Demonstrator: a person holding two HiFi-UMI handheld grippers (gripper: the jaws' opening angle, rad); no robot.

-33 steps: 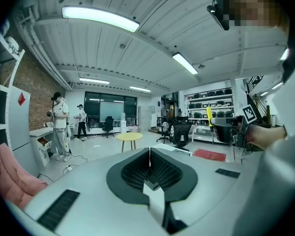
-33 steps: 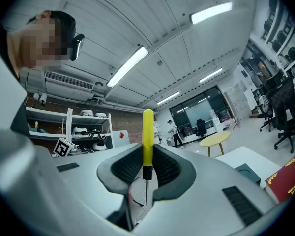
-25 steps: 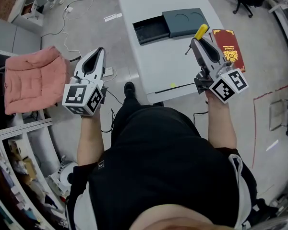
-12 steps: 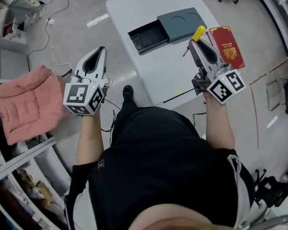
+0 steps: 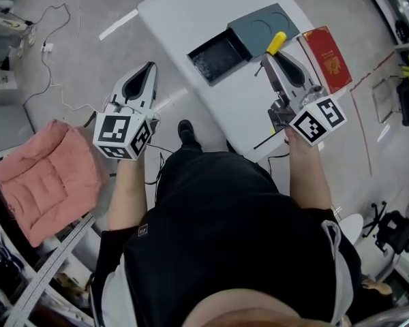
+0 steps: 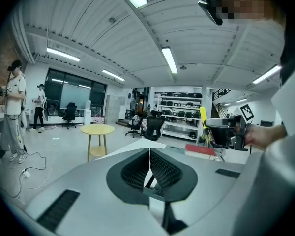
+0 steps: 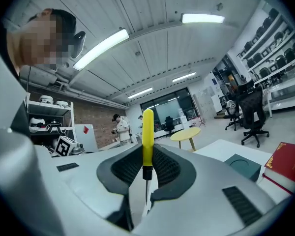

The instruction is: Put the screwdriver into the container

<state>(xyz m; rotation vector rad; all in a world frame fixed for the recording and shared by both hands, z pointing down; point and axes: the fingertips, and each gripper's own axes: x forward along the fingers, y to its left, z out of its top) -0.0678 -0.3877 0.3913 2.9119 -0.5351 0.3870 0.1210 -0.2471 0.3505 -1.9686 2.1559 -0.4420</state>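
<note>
A yellow-handled screwdriver (image 5: 275, 45) is clamped in my right gripper (image 5: 273, 56), its handle sticking out past the fingertips over the white table (image 5: 191, 12). In the right gripper view the screwdriver (image 7: 147, 141) stands upright between the jaws, shaft pointing down. The open dark container (image 5: 219, 54) lies on the table just left of the right gripper, with its grey lid (image 5: 262, 27) slid off beside it. My left gripper (image 5: 147, 75) hangs off the table's left side over the floor, jaws closed on nothing (image 6: 149, 156).
A red book (image 5: 330, 56) lies on the table right of the right gripper. A pink cushion (image 5: 44, 180) sits at lower left. Cables trail across the floor (image 5: 61, 67). A round yellow table (image 6: 97, 130) and office chairs stand in the room beyond.
The head view has swung, so the table and container now sit tilted and nearer the centre. Both grippers keep their poses; the screwdriver stays held.
</note>
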